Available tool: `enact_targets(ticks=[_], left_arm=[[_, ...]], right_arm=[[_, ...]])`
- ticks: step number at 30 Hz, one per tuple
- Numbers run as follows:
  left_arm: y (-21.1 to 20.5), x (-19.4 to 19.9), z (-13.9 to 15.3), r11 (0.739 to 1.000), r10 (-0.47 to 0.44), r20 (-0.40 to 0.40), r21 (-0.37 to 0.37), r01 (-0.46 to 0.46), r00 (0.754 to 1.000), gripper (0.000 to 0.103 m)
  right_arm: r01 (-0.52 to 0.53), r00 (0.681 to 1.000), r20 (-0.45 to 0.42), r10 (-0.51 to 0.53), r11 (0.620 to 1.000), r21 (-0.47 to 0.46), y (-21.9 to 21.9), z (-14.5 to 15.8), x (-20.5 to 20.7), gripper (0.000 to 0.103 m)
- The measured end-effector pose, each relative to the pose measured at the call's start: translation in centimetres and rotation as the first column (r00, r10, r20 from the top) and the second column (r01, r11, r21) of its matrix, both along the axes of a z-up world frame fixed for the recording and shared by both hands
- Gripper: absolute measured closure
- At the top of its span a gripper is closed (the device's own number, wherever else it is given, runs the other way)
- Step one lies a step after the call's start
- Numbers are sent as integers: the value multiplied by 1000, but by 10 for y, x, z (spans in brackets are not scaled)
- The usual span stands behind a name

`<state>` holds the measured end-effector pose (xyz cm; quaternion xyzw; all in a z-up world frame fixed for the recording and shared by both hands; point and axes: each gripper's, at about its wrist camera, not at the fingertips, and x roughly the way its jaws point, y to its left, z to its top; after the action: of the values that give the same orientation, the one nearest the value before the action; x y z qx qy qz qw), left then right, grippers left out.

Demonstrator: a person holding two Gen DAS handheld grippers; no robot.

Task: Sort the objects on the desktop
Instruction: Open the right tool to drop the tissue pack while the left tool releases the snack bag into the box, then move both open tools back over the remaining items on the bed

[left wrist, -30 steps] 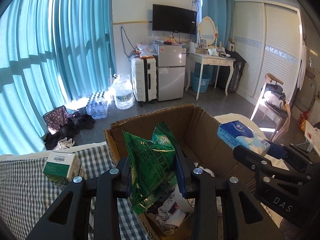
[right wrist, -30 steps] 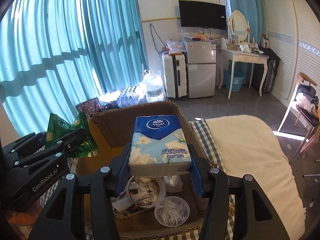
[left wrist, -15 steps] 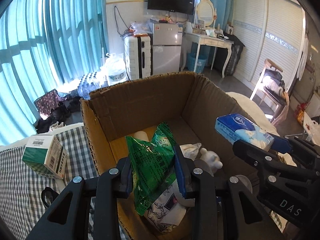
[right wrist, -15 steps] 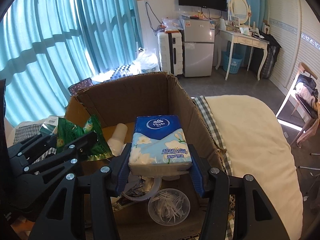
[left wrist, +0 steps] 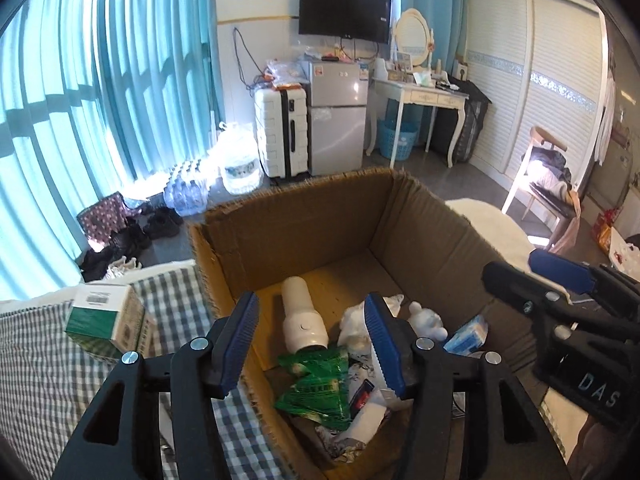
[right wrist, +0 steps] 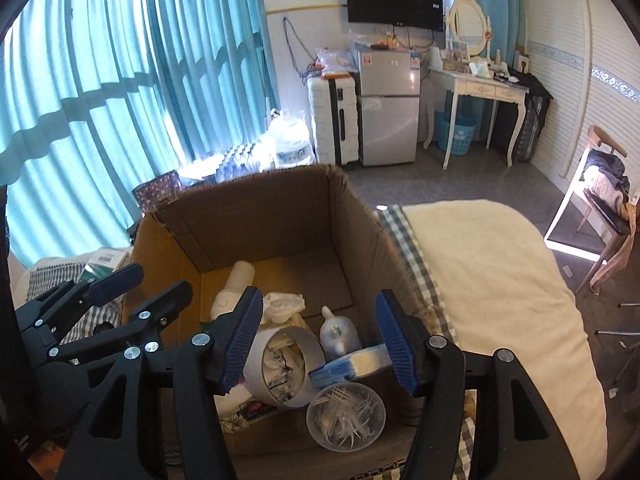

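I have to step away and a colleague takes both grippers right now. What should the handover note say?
Left gripper: open, empty, above the cardboard box.
Right gripper: open, empty, above the same box.
In the box: green snack bag, tissue pack, white bottle, lidded cup of picks.
Done: bag and tissues are in.
Left: green-and-white carton sits outside on the checked cloth.

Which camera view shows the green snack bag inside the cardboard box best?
The left wrist view. There the green snack bag lies in plain sight in the cardboard box, just below the white bottle, with its crumpled face visible. In the right wrist view the bag is almost wholly hidden behind the gripper; I cannot make it out.
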<state>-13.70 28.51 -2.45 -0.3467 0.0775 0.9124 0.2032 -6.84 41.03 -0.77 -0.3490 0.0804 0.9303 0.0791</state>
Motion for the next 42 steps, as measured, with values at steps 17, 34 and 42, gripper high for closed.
enact_targets(ticks=[17,34,42], left_arm=[[-47,42,71,997,60,-157,53,-52,986,21],[-119,71,119,981,194,-284,45,-189,939,0],[-154,77,125,967,253,-307,62,-247,917,0]], right_arm=[[-21,980,-199,25,1000,22,-19,60,32,31],[-119,946,-306,109,993,-13,-53,95,57,0],[-150,941,-301,155,988,40,-78,95,54,0]])
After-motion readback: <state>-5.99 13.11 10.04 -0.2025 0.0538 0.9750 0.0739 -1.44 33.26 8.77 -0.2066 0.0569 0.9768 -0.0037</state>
